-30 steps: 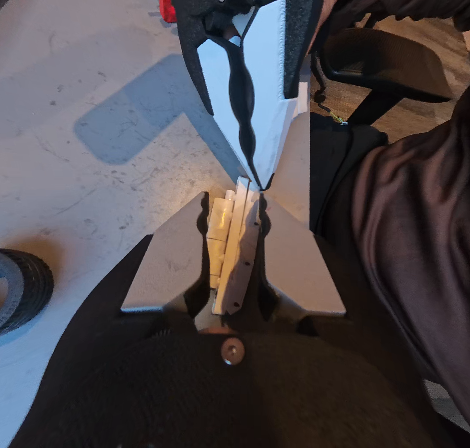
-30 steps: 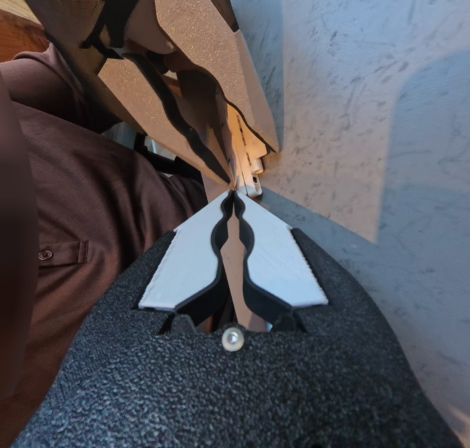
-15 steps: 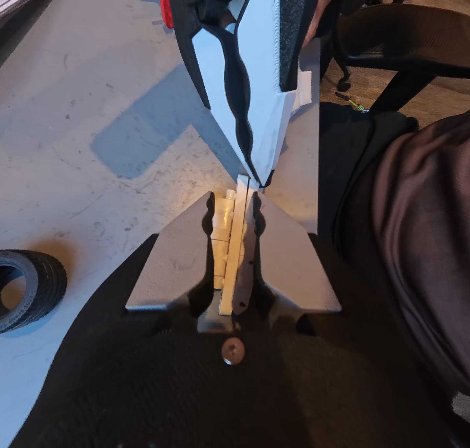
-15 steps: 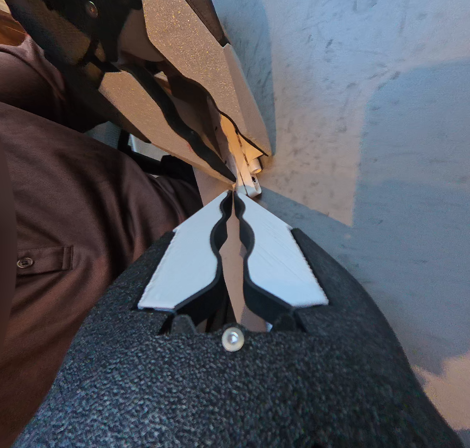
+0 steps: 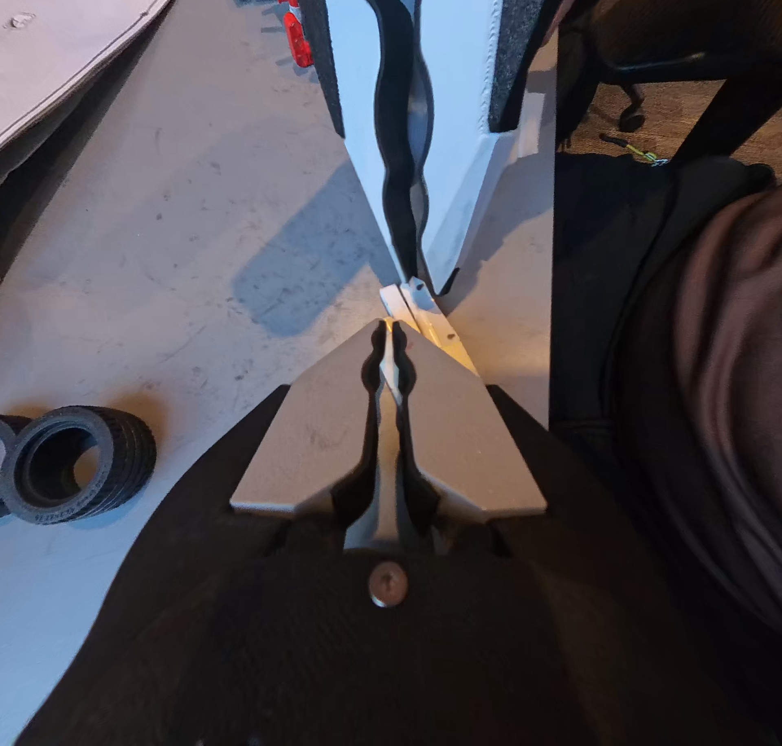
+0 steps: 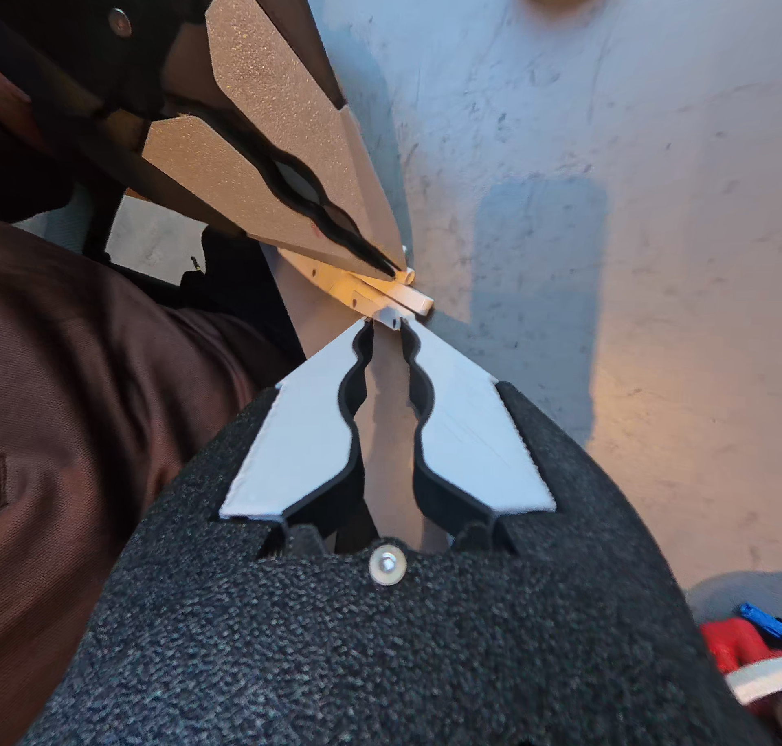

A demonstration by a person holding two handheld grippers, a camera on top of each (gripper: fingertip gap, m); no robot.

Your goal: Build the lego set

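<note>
Left wrist view: left gripper (image 5: 389, 323) fingers pressed nearly together, pinching the white lego piece (image 5: 427, 323) at its near end; the piece lies low over the grey table (image 5: 169, 217), near its front edge.
Right gripper, same view: right gripper (image 5: 417, 279) comes in from above, its tips clamped on a small white block at the piece's far end.
Textures: piece is flat, thin, smooth plastic with tiny pin holes; table is scuffed and matte; ribbed black rubber tyres (image 5: 80, 463) sit well apart at left, red and blue bricks (image 5: 296, 35) far back.
Right wrist view: right gripper (image 6: 386, 322) fingers slightly spread behind the tips, which nip the small block on the lego piece (image 6: 381, 292); left gripper (image 6: 395, 270) holds the layered plates from above.
Doing it well: probably a press-fit; keep both grips square, push straight along the plates, avoid twisting the thin stack.
</note>
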